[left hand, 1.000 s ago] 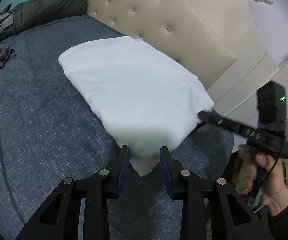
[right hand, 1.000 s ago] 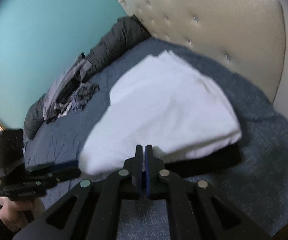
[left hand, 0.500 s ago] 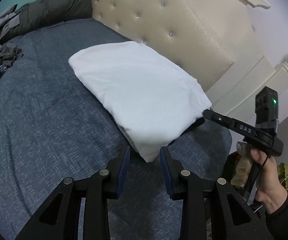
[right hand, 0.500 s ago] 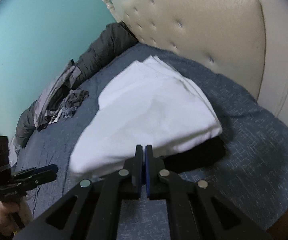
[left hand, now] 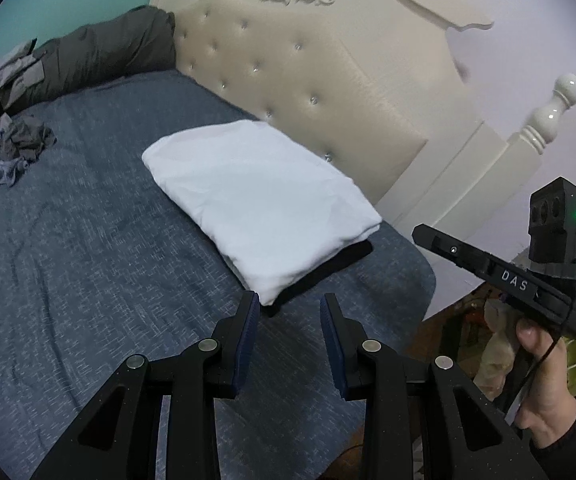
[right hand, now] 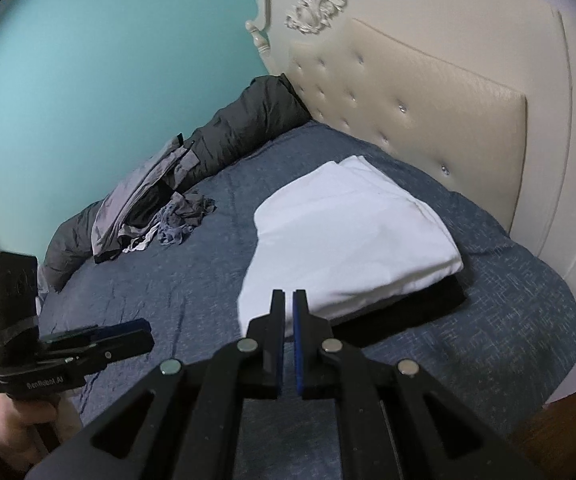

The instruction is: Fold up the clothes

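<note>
A folded white garment (left hand: 255, 200) (right hand: 348, 240) lies flat on the blue bedspread (left hand: 87, 260) near the headboard. It rests on a black folded item (left hand: 348, 254) (right hand: 428, 296) that sticks out along its near edge. My left gripper (left hand: 288, 300) (right hand: 143, 334) is open and holds nothing, its fingertips just short of the garment's near corner. My right gripper (right hand: 288, 294) (left hand: 420, 236) hovers off the garment's near edge, shut apart from a sliver of gap, with nothing between its fingers. A hand (left hand: 544, 380) holds it.
A heap of unfolded grey clothes (left hand: 11, 152) (right hand: 183, 216) lies further along the bed. Along the teal wall is a dark rolled duvet (left hand: 99, 56) (right hand: 247, 120). The cream tufted headboard (left hand: 288, 80) stands behind the garment. The bed's corner drops to wooden floor (right hand: 568, 420).
Both grippers have drawn back from the white garment. Its corner sat between my open left fingers a second ago and now lies flat beyond them. The garment has settled onto the bed.
</note>
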A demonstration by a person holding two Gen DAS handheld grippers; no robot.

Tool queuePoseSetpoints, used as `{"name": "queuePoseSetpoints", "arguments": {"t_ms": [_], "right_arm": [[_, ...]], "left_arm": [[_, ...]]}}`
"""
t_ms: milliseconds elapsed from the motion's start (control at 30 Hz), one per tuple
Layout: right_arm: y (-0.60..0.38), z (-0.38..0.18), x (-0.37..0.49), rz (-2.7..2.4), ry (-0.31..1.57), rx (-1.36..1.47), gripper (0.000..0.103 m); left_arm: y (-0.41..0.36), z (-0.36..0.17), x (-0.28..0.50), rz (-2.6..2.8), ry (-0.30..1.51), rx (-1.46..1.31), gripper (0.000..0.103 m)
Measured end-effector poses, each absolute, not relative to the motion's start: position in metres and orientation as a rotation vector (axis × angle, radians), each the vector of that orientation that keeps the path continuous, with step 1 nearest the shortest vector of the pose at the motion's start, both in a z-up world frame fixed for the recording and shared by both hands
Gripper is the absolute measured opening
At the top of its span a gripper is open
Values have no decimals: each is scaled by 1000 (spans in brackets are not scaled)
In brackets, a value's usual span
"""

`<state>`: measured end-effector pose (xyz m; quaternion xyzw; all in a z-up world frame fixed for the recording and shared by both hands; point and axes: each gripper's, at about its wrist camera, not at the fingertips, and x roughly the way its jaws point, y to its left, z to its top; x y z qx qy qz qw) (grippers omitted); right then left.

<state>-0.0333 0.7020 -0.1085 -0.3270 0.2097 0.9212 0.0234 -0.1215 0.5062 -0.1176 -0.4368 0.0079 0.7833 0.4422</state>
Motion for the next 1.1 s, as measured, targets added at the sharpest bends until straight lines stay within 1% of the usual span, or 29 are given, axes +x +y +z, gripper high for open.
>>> {"name": "queuePoseSetpoints", "arguments": {"t_ms": [300,433,733,800,833,867,900,933,1033,1100], "right_arm": [[667,-80,-3,2855,589,-962,3],[652,-66,10,2843,577,-935,4],[623,-44,36,2839,530,-882,6],[618,-41,42,2837,537,-871,11],[615,-39,44,2839,532,-867,18],[612,-38,47,2840,528,-862,29],[609,-36,50,2841,520,-859,33],[606,-35,52,2841,512,-856,35],[598,-31,60,2836,488,-848,35],[594,-29,66,2824,468,-839,39]], "left_arm": [[475,-83,-98,1976,8,-1015,36],[461,-70,-88,1998,22,-985,40],[436,-45,-67,2028,57,-921,43],[430,-40,-63,2032,61,-909,45],[427,-37,-60,2035,63,-903,46],[425,-35,-58,2037,65,-897,47],[423,-32,-57,2040,68,-892,48],[420,-31,-55,2040,69,-888,49],[415,-27,-48,2037,74,-873,51],[412,-25,-44,2042,85,-865,52]]}}
